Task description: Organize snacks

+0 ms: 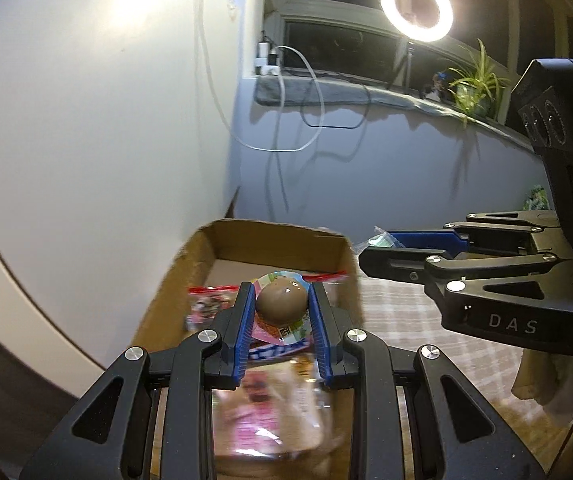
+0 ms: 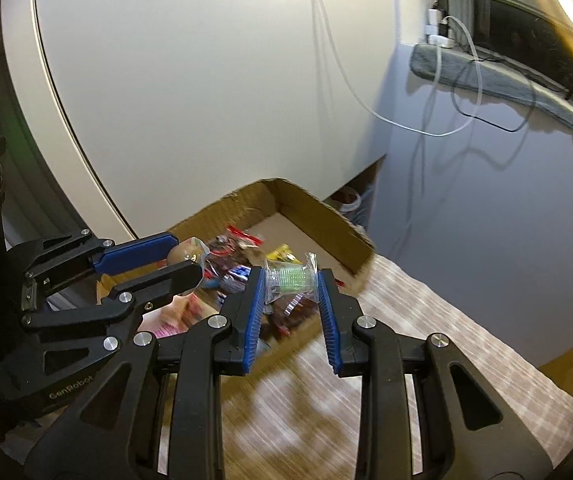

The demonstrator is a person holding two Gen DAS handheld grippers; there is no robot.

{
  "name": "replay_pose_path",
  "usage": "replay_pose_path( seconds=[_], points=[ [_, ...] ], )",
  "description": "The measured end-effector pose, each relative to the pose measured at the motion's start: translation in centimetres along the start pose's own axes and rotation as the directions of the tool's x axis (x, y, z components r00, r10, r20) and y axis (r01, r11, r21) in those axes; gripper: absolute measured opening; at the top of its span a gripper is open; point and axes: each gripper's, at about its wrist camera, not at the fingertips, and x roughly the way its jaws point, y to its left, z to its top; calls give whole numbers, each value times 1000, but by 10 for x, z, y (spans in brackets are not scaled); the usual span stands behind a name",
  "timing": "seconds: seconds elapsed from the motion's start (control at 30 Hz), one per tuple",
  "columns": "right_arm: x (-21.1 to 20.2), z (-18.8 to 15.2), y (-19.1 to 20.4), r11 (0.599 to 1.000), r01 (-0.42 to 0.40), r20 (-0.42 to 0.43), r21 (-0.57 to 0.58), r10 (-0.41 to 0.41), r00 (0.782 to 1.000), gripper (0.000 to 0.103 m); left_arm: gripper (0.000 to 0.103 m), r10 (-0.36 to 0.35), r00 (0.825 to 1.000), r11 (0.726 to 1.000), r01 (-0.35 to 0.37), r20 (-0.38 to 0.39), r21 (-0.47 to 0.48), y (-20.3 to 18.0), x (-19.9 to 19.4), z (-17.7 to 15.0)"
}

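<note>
Above the cardboard box [image 1: 338, 256], left claw [image 1: 281, 304] pinches a packaged brown egg [image 1: 281, 301] across its dome: rigid, slick, light. Right claw [image 2: 291, 282] clamps a clear-wrapped green snack [image 2: 291, 279]; probably crushable, so hold by the wrapper ends.

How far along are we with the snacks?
Done: several packets already lie in the cardboard box. In hand: the left tool grips a brown egg-shaped snack, the right tool a clear green-printed packet, both near the box. Left: dropping these in.
</note>
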Motion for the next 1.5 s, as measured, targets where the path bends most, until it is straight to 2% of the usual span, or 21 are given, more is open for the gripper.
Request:
replay_pose_path(
  seconds=[0.4,0.43,0.47,0.53,0.57,0.93,1.0,1.13,1.2,1.23,1.27,1.33,1.5],
  points=[
    [39,15,13,1000,-17,-37,-10,17,999,28,26,32,999,999,-33,-22,-43,27,12,0],
    [40,15,12,1000,-17,-38,-8,17,999,30,26,32,999,998,-33,-22,-44,27,12,0],
    [42,14,12,1000,-14,-40,-10,14,999,36,26,35,999,998,-35,-19,-44,28,12,0],
    [41,14,12,1000,-8,-35,-13,7,999,47,29,37,999,998,-38,-21,-47,29,12,0],
    [40,13,12,1000,-7,-33,-12,7,999,49,29,39,999,998,-40,-19,-49,29,11,-1],
    [15,5,16,1000,-14,-8,-1,14,1000,49,29,62,998,996,-61,7,-58,27,-16,-5],
    [4,1,20,1000,-14,5,-1,14,1000,52,30,68,998,996,-67,12,-58,26,-22,-8],
    [-14,-10,27,1000,-18,26,0,18,1000,54,45,79,997,995,-78,23,-65,20,-41,-16],
    [-25,-19,31,1000,-18,38,2,18,999,54,49,83,996,994,-81,26,-67,18,-48,-20],
    [-28,-21,33,1000,-16,41,1,16,999,59,54,84,996,994,-83,26,-67,16,-52,-22],
    [-35,-27,36,1000,-8,49,-2,8,999,72,56,86,996,994,-84,27,-67,13,-56,-25],
    [-45,-34,39,1000,2,69,-4,-1,998,85,60,89,995,994,-87,33,-69,10,-63,-29],
    [-67,-51,44,999,41,95,2,-41,995,92,67,98,994,993,-95,43,-74,1,-79,-37]
  ],
)
